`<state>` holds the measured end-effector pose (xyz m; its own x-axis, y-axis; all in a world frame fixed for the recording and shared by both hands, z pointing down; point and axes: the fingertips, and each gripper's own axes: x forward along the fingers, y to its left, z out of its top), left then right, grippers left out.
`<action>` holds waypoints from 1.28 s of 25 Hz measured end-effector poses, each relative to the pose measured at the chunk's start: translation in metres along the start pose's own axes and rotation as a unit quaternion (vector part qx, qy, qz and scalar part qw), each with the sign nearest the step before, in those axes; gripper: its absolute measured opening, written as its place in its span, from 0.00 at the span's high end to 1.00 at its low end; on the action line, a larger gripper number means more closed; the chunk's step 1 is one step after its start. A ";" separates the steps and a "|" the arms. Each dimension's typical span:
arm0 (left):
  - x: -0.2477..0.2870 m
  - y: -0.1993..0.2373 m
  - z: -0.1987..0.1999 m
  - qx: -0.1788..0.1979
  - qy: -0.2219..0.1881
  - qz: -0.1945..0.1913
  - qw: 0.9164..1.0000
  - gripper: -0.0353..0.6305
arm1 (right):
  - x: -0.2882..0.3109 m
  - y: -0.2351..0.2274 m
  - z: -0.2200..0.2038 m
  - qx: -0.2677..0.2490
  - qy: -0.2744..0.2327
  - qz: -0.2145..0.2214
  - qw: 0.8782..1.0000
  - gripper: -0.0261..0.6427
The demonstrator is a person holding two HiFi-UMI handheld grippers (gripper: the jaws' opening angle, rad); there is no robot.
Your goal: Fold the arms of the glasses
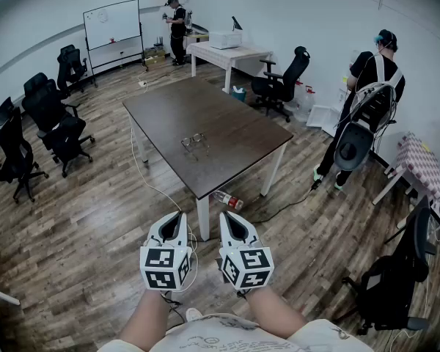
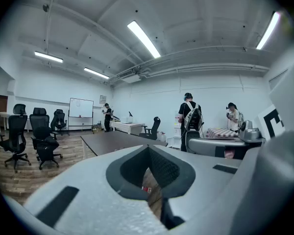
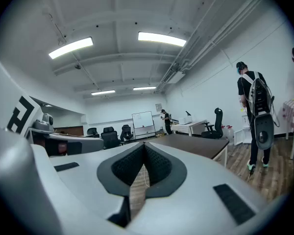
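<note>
In the head view the glasses (image 1: 196, 142) lie on the dark table (image 1: 169, 108), slightly above and left of the frame's centre and toward the table's near edge. They look to be open, though they are too small to make out each arm, and their long axis seems to run roughly left to right with a slight slant. The left gripper (image 1: 177, 218) and the right gripper (image 1: 231, 218) sit side by side at the bottom centre, over the wooden floor, short of the table and well apart from the glasses. The glasses lie straight ahead, up the frame, almost between the two lines of the grippers and perhaps a touch to the left one's side, so neither is clearly nearer. A bottle (image 1: 227, 200) lies on the floor by the near table leg. In the left gripper view the left gripper (image 2: 148, 148) has its jaws meeting at the tips with nothing between them. The table (image 2: 112, 140) shows beyond, at centre left, but the glasses cannot be made out. In the right gripper view the right gripper (image 3: 144, 146) has its pads pressed together along a thin line and is likewise empty. The table (image 3: 196, 145) stretches off to the centre right.
</note>
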<state>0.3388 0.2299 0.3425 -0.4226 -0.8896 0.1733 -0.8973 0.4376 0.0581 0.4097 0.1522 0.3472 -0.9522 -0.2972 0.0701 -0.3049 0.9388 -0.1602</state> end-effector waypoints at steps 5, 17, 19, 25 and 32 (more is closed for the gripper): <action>-0.003 0.008 -0.005 -0.005 0.001 0.004 1.000 0.93 | 0.006 0.008 -0.003 -0.004 0.004 0.005 1.000 0.94; 0.014 0.033 -0.011 -0.017 0.010 -0.003 1.000 0.93 | 0.034 0.015 -0.002 0.008 0.001 0.004 1.000 0.94; 0.017 0.041 -0.011 -0.017 0.010 -0.004 1.000 0.93 | 0.041 0.019 -0.001 0.010 0.000 0.003 1.000 0.94; 0.025 0.064 -0.008 -0.013 0.005 -0.011 1.000 0.93 | 0.065 0.028 -0.005 0.012 0.002 -0.006 1.000 0.94; 0.022 0.098 -0.011 -0.013 0.006 -0.013 1.000 0.93 | 0.084 0.036 -0.015 0.018 0.008 -0.028 0.999 0.94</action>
<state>0.2428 0.2548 0.3629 -0.3967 -0.8996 0.1829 -0.9046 0.4170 0.0890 0.3190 0.1641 0.3619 -0.9336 -0.3455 0.0953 -0.3578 0.9141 -0.1906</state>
